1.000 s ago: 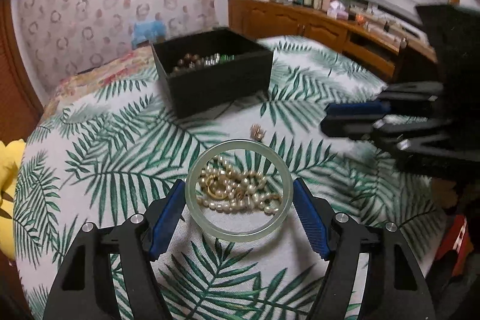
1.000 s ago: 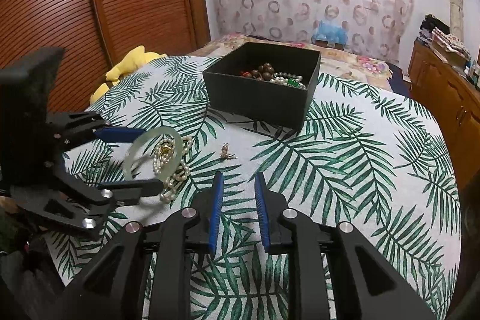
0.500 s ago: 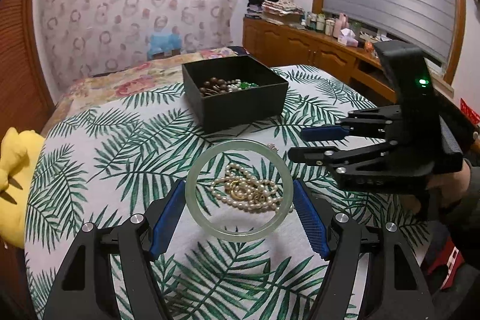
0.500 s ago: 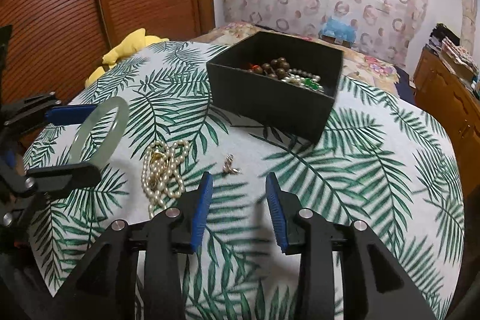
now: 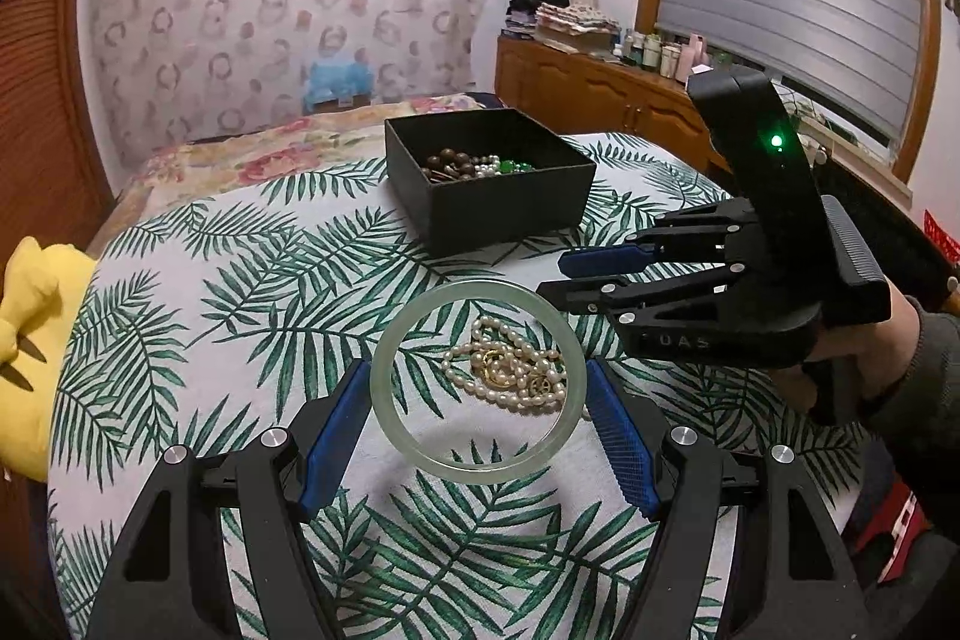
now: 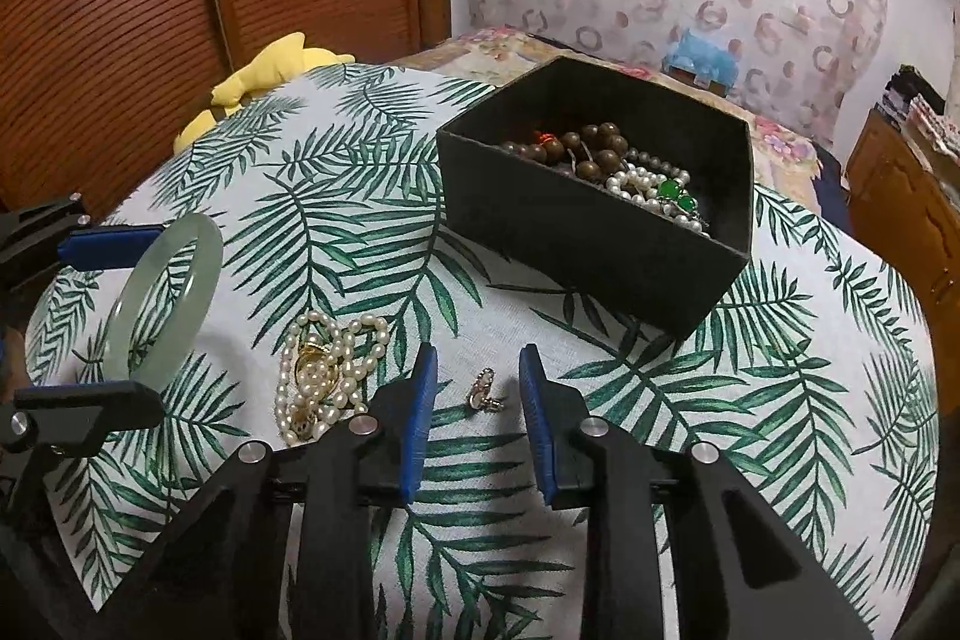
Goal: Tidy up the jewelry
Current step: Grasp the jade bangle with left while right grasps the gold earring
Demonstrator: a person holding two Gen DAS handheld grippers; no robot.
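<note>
Meanwhile left gripper (image 5: 478,421) clasps bangle (image 5: 478,382); right gripper (image 6: 477,400) straddles earring (image 6: 485,390).

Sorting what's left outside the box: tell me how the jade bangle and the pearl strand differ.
The jade bangle is one rigid pale-green ring, held up between the left gripper fingers; the pearl strand is a bunched heap of small cream beads with gold pieces, lying loose on the cloth. Both are outside the black box.

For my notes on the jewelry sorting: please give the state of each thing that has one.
Left claw: shut on jade bangle.
Right claw: open, fingers either side of the small gold piece.
Jade bangle: held clear of the cloth.
Pearl necklace: heaped on the cloth.
Small gold piece: loose on the cloth.
Black box: lidless, holding beads.
</note>
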